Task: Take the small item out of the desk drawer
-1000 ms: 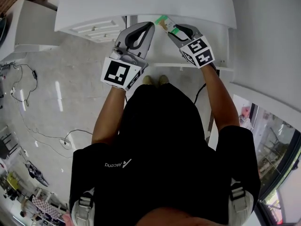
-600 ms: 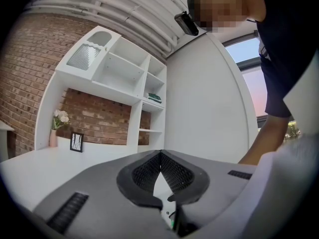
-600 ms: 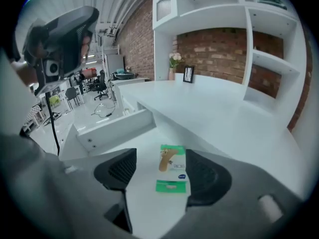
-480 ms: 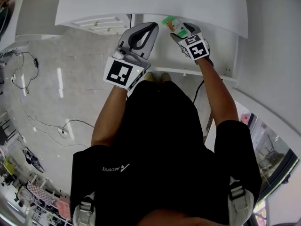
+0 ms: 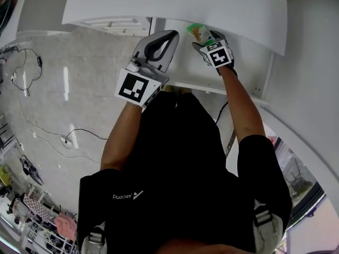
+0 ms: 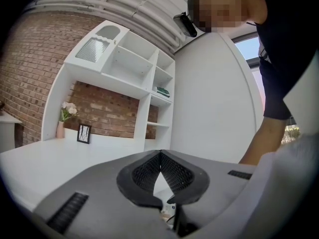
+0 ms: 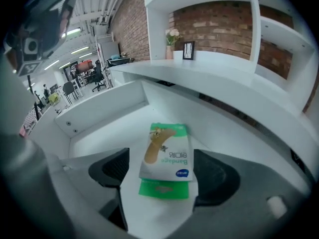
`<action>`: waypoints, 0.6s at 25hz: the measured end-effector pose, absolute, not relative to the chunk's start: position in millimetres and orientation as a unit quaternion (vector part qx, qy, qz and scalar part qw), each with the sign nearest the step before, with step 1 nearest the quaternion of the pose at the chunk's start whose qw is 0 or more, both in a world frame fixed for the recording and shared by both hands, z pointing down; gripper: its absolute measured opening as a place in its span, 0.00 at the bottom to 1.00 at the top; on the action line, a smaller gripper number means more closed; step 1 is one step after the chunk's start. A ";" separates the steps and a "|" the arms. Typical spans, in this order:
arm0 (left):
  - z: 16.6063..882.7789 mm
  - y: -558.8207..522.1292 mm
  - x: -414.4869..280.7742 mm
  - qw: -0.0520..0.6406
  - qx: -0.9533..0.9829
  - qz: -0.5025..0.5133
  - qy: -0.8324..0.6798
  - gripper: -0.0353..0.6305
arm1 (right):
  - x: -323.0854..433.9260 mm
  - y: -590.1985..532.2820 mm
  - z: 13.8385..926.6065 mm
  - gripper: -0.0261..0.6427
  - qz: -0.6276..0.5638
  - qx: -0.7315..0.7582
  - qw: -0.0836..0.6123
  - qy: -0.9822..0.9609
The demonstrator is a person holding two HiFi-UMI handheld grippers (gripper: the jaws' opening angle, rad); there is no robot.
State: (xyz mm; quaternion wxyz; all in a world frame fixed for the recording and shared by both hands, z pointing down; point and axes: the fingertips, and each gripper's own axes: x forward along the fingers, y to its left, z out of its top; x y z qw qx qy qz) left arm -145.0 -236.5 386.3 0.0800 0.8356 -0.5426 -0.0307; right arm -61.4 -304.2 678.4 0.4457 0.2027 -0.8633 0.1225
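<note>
The white table (image 5: pixel 159 4) stands with its drawer (image 5: pixel 188 67) pulled out in front of the person, so access is done. The left hand-held gripper (image 6: pixel 160 158) hangs beside it, its 2 jaws closed together on nothing. The right hand-held gripper (image 7: pixel 164 173) reaches into the drawer, its jaws opening. Between them, untouched by either pad, the small bandage packet (image 7: pixel 167 156) lies flat on the drawer floor. Gripping it and lifting it out look to be what's left.

The right gripper (image 7: pixel 165 177) advanced, its fingers opening around the bandage packet (image 7: pixel 167 151).
</note>
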 end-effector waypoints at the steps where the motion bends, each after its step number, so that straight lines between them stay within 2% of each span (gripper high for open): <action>1: 387.3 -236.1 -146.0 0.083 0.834 -0.031 -0.544 0.05 | -62.4 -304.9 681.0 0.62 0.122 0.201 0.449 -0.862; 9: 395.0 -229.7 -151.8 0.092 0.827 -0.019 -0.554 0.05 | -61.1 -311.4 700.1 0.62 0.124 0.193 0.474 -0.850; 15: 394.5 -224.0 -153.8 0.088 0.826 -0.014 -0.557 0.05 | -62.8 -308.0 699.7 0.58 0.126 0.185 0.476 -0.851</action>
